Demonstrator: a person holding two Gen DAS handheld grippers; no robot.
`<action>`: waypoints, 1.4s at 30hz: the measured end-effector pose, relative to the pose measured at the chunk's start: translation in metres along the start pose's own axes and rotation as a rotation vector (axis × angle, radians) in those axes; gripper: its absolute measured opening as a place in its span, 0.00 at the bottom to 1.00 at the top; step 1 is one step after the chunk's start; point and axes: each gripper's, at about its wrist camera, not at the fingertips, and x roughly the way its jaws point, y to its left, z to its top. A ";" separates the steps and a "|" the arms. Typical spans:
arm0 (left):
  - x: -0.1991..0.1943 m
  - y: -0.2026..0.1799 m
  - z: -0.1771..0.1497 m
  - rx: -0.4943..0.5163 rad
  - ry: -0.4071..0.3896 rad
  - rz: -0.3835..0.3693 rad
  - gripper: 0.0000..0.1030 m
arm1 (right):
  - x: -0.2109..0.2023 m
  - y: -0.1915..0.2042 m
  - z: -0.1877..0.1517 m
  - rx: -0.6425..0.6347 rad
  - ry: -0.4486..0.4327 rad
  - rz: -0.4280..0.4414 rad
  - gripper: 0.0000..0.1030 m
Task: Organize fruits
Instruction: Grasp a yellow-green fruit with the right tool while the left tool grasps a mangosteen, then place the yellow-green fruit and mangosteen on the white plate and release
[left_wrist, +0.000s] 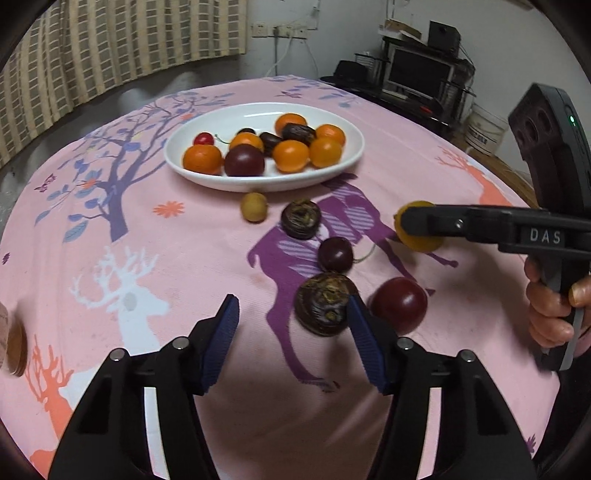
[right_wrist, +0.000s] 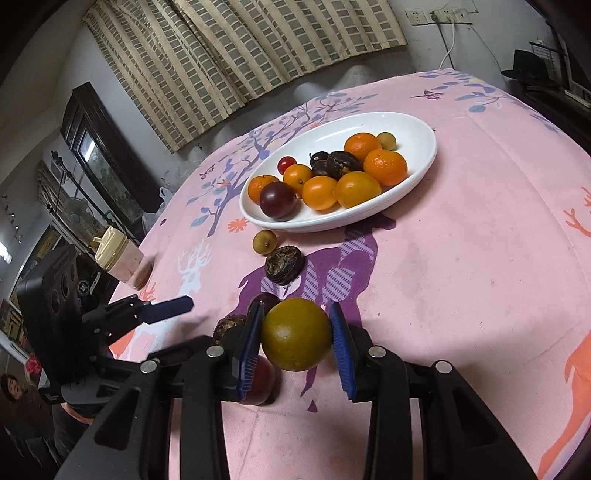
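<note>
In the right wrist view, the left blue pad (right_wrist: 252, 345) covers most of a red plum (right_wrist: 263, 380) and the edge of a dark water chestnut (right_wrist: 229, 326), while the yellow-green fruit (right_wrist: 297, 339) between the pads hides all but the top of a dark cherry (right_wrist: 267, 299). In the left wrist view the right gripper (left_wrist: 406, 221) crosses that same fruit, leaving only its upper and lower edges showing, and the brown item (left_wrist: 13, 345) at the left edge is cut off, possibly a jar. The dark pieces (right_wrist: 334, 162) among the oranges on the white plate (right_wrist: 424, 162) are too small to name.
</note>
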 end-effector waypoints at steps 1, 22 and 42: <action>0.001 -0.003 -0.001 0.007 0.003 -0.015 0.54 | -0.001 0.000 0.000 -0.003 0.000 0.000 0.36; 0.025 -0.019 -0.004 0.031 0.025 -0.016 0.43 | -0.003 0.002 0.000 -0.021 -0.011 -0.024 0.36; -0.030 0.019 0.070 -0.058 -0.169 -0.019 0.41 | 0.002 0.024 0.038 -0.147 -0.103 -0.146 0.36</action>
